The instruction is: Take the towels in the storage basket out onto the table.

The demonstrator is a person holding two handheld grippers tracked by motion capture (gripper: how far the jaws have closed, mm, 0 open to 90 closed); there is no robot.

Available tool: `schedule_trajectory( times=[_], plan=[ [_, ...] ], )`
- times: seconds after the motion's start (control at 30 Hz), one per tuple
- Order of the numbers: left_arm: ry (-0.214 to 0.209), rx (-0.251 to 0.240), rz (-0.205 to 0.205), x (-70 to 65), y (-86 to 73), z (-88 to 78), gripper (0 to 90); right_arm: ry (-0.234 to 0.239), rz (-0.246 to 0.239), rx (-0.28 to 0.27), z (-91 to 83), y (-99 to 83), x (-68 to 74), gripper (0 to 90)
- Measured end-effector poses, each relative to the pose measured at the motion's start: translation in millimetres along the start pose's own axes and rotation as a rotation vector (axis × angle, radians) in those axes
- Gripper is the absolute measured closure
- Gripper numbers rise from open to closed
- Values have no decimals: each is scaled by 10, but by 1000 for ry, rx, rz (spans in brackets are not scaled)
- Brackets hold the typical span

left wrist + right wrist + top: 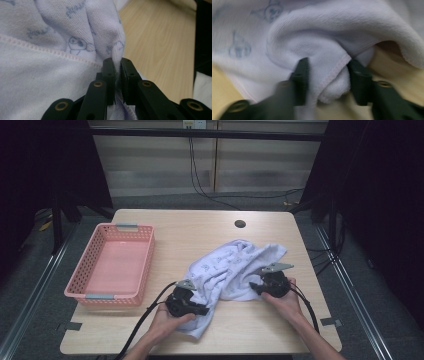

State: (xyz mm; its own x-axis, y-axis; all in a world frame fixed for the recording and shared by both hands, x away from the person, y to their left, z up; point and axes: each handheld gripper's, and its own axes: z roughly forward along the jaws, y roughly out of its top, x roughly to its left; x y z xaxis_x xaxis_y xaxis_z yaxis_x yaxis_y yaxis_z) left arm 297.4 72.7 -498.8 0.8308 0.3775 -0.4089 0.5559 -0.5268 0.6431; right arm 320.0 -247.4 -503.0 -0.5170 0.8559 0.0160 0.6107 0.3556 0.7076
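In the high view, a crumpled white towel with a faint blue print lies right of centre on the wooden table. A pink basket sits well apart at the left of the frame. The left gripper meets the towel's lower left fold, the right gripper its lower right edge, each carried in a hand coming up from the bottom of the frame. The work looks like taking two hold points so the cloth can be lifted and spread. To do that well, I judge both grips should sit on a hem rather than a bulge, so the cloth hangs flat.

In the left gripper view, the jaws stand almost together at lower centre, pinching a thin ridge of towel just right of the stitched hem. This grip looks sound. A bite a little deeper would guard against slipping.

In the right gripper view, which is blurred, the jaws are partly apart at lower centre, with a rolled, hemmed corner of towel between them. The pads flank the roll, but I cannot tell that they press it. Closing fully on that corner before any lift seems wise.
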Motion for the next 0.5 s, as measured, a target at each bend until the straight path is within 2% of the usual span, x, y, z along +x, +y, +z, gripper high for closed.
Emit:
schedule_trajectory(
  times=[0.03,0.07,0.17,0.2,0.23,0.27,0.3,0.33,0.37,0.4,0.43,0.47,0.5],
  plan=[
    [-10,-10,-8,-17,28,41,833,-7,26,-1,12,15,-71,687],
    [-26,-21,-2,-36,67,83,833,-9,27,-2,20,25,-114,707],
    [-49,-46,0,-101,194,202,825,-37,47,0,50,56,-257,708],
    [-64,-56,-2,-109,227,223,808,-23,67,-6,50,60,-303,670],
    [-72,-60,-4,-118,238,223,775,-5,88,-18,21,57,-342,594],
    [-78,-66,0,-139,243,216,748,0,85,-32,-6,54,-357,550],
    [-78,-66,0,-139,243,216,723,6,89,-41,-64,52,-353,525],
    [-55,-60,23,-178,230,142,673,1,92,-60,-159,45,-332,474],
    [-46,-65,27,-181,221,104,644,2,98,-81,-241,32,-304,442],
    [-46,-65,27,-181,221,104,630,2,98,-81,-241,32,-304,442],
    [-49,-77,36,-186,192,-2,602,10,93,-108,-424,-2,-206,412],
    [-49,-77,36,-186,192,-2,582,10,93,-108,-424,-2,-206,412],
    [-41,-75,44,-194,176,-50,566,57,91,-123,-541,-44,-106,401]
  ],
)
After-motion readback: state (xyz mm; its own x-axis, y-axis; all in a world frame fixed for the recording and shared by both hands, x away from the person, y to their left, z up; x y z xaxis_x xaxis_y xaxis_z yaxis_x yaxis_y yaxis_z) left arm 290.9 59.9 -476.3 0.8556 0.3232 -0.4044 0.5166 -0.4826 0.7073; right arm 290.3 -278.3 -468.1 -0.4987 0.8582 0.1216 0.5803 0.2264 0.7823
